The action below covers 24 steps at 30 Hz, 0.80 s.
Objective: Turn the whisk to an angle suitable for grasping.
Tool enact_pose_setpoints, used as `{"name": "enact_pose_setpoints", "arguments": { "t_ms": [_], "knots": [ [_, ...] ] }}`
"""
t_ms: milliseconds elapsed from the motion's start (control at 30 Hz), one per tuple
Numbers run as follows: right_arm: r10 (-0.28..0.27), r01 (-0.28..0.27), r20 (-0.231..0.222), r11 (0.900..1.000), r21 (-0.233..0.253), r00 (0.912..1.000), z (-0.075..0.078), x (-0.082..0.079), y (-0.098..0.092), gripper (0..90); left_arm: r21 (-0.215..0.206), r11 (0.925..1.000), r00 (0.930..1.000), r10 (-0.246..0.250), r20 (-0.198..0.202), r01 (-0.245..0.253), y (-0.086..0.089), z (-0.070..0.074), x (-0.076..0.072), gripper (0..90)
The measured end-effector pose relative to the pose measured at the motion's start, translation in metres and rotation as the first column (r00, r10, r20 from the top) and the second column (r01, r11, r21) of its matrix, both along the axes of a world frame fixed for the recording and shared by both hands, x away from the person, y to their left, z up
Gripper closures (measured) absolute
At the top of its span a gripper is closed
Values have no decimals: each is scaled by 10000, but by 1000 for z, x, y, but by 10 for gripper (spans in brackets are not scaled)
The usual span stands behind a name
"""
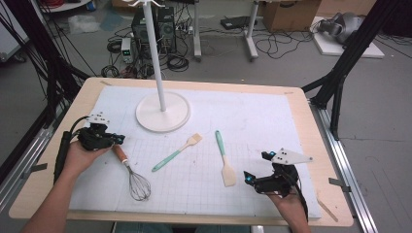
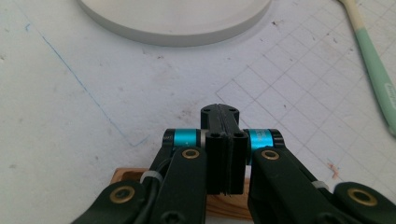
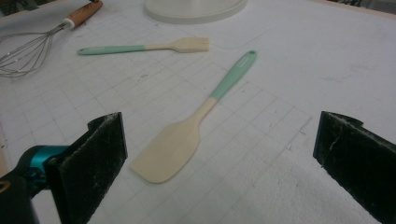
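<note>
A whisk (image 1: 131, 172) with a wooden handle lies at the table's left, wires toward me. My left gripper (image 1: 120, 139) sits over the handle's far end, jaws pressed shut; in the left gripper view (image 2: 223, 112) the wood (image 2: 127, 176) shows beneath them, not between them. A mint-handled brush (image 1: 177, 151) lies in the middle, its handle (image 2: 373, 60) off to the right of the left gripper. A mint-handled cream spatula (image 1: 224, 162) lies right of it. My right gripper (image 1: 256, 167) stands open near the front right; the spatula blade (image 3: 173, 149) lies just ahead of its jaws (image 3: 222, 121).
A white stand with a round base (image 1: 163, 111) and a tall pole (image 1: 156, 53) stands at the back centre of the white gridded mat (image 1: 252, 121). The base's edge (image 2: 173, 23) lies ahead of the left gripper. Cables and boxes are on the floor beyond the table.
</note>
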State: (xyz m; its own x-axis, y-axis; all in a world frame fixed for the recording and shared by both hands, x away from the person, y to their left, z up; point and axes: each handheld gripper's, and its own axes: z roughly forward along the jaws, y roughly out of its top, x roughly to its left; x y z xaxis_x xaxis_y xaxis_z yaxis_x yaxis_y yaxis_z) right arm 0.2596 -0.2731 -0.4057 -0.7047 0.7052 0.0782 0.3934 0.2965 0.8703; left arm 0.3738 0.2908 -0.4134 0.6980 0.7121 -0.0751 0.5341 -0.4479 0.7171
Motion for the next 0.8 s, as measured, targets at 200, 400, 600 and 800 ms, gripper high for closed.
{"name": "enact_pose_setpoints", "arguments": {
  "t_ms": [200,400,600,800],
  "knots": [
    [49,-49,-6,10000,-37,10000,0,0,2,15,257,9985,9986,487,-182,-482,5,-7,8,887],
    [63,-63,2,10000,-60,10000,0,1,3,14,356,9976,9968,612,-507,-595,9,-14,13,880],
    [111,-110,73,9999,-76,9999,-1,1,3,14,414,9964,9948,763,-669,-736,14,-15,14,882],
    [133,-132,37,9999,-52,9999,0,1,4,15,723,9945,9940,806,-736,-753,19,-17,13,884]
  ]
}}
